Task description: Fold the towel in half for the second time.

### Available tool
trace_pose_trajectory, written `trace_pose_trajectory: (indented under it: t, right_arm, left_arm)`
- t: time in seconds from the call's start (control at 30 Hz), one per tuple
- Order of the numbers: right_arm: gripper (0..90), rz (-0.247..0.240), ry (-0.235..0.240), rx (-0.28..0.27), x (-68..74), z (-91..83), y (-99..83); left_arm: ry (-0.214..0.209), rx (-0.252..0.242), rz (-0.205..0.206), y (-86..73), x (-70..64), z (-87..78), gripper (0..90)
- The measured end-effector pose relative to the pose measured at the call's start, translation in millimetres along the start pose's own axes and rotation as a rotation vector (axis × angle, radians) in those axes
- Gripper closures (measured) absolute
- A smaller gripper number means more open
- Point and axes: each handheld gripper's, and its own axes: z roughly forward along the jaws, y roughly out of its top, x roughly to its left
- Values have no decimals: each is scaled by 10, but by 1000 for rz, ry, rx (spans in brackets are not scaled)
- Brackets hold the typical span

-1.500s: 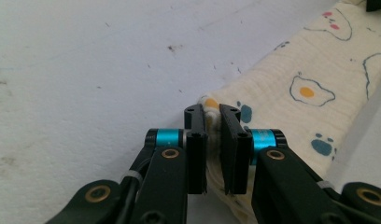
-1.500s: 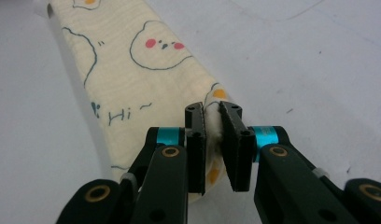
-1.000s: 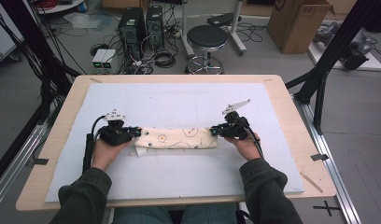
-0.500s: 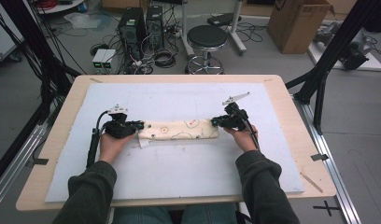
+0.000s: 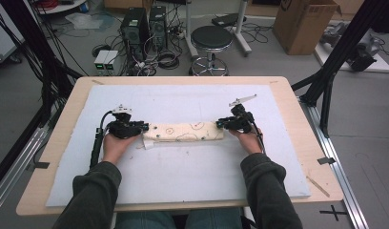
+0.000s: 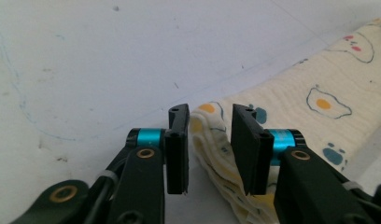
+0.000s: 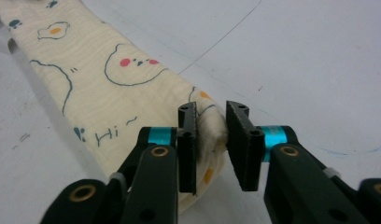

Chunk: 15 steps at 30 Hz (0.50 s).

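Cloth [image 5: 185,131] | folded strip, ends between both jaws | left hand-held gripper [image 6: 209,140], right hand-held gripper [image 7: 211,135] released | next: withdraw outward, likely.

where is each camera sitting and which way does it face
High view: above the person's side of the table, looking forward and down; both forearms, hands, the left hand-held gripper and the right hand-held gripper show at the ends of the folded cloth.
Left gripper view: rides on the left hand-held gripper, looking along its two black jaws at one cloth end.
Right gripper view: rides on the right hand-held gripper, looking along its jaws at the other end.
Shared: the cloth on the white mat.
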Motion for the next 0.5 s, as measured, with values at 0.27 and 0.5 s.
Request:
trace_pose_trajectory:
  t: [0.27, 0.5]
  right_arm:
    - [561, -2, -8, -65, 66, -180, 21]
    - [528, -61, 16, -40, 221, -148, 13]
  left_arm:
    - [-64, -53, 30, 67, -101, -195, 600]
    - [-90, 3, 91, -37, -216, -164, 629]
